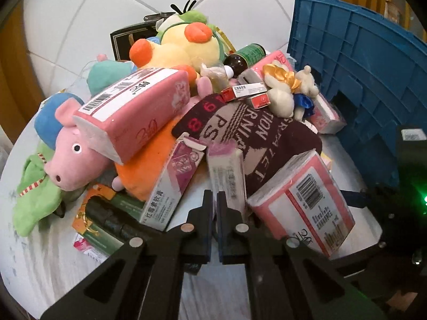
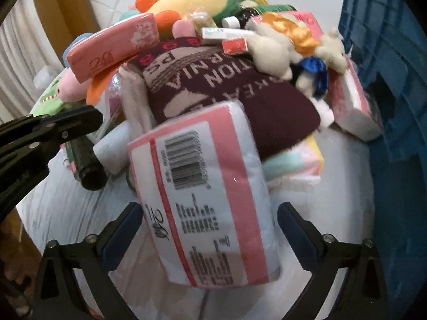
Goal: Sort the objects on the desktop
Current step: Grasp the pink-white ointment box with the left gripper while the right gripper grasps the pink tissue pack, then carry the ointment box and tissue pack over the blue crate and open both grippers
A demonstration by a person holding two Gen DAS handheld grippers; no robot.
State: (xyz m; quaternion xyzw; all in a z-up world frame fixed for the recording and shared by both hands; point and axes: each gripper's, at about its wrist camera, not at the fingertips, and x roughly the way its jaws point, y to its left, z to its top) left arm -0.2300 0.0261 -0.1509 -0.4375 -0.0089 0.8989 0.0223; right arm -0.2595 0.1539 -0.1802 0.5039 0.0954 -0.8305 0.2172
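Observation:
A heap of plush toys, tissue packs, boxes and cloth lies on a white round table [image 1: 40, 266]. My left gripper [image 1: 214, 200] is shut with nothing between its fingers; its tips sit just in front of a small wrapped tissue pack [image 1: 226, 176] and beside a purple medicine box [image 1: 173, 184]. It also shows in the right wrist view, where the left gripper [image 2: 92, 119] enters from the left. My right gripper [image 2: 209, 213] stands wide open around a pink-and-white tissue pack [image 2: 208, 186], its pads close beside the pack's two sides. That tissue pack [image 1: 301, 202] lies at the heap's near right.
A blue crate [image 1: 360, 66] stands at the right edge of the table. The heap holds a pink pig plush [image 1: 72, 157], a yellow duck plush [image 1: 181, 50], a maroon knit cloth [image 1: 267, 144], a large pink tissue pack [image 1: 133, 114], a white bear plush [image 1: 283, 93] and a brown bottle [image 1: 240, 61].

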